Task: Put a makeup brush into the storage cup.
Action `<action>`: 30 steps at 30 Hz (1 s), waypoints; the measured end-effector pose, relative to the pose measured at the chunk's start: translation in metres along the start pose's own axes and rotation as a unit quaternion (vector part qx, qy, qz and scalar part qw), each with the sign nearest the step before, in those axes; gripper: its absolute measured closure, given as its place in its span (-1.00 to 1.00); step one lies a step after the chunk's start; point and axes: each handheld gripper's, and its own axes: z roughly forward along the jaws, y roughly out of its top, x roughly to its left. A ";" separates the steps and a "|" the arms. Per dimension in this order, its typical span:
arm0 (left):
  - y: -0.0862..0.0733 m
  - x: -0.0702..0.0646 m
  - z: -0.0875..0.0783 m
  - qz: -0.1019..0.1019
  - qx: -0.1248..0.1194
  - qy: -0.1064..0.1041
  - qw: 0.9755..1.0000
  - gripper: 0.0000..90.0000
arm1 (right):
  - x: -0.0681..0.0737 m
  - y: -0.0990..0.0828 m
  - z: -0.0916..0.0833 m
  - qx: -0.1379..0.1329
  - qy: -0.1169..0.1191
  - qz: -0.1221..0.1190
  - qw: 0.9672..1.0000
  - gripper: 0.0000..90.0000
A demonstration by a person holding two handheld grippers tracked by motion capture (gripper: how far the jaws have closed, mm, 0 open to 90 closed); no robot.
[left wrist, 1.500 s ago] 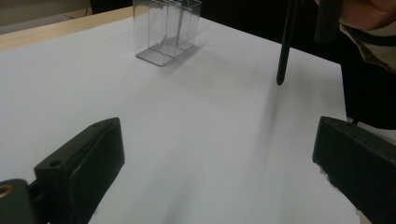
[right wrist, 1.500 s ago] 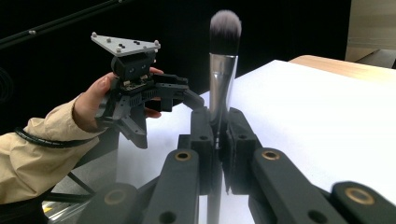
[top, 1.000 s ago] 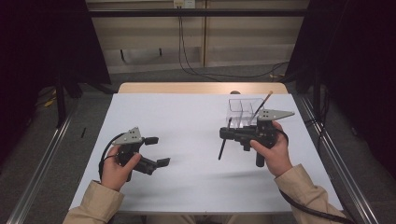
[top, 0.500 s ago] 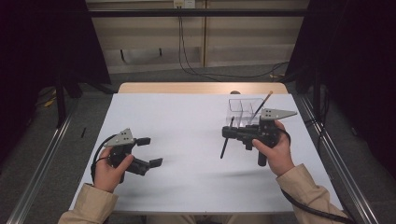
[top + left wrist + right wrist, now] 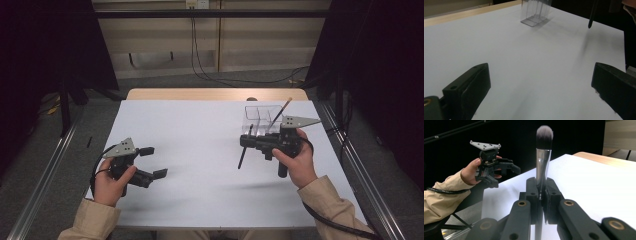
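Right gripper (image 5: 248,143) grips a makeup brush (image 5: 543,157) above the white worktop (image 5: 200,130).
Its fingers (image 5: 533,192) are clamped on the brush's metal ferrule, beside the clear organiser (image 5: 260,119). The left gripper (image 5: 156,162) hovers with fingers (image 5: 469,86) spread wide, holding nothing.

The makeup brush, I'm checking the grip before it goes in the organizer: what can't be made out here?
- Right gripper view: the makeup brush handle below the shut jaws is hidden by the gripper's own links.
- High view: the bristles are too small to make out against the clear organizer.
- Left gripper view: the top edge cuts off the organizer and the brush above its handle tip.
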 end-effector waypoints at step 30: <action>-0.009 0.008 -0.016 -0.003 0.003 0.012 1.000 -0.94 | -0.015 0.005 -0.012 -0.001 -0.029 -0.004 1.000 0.87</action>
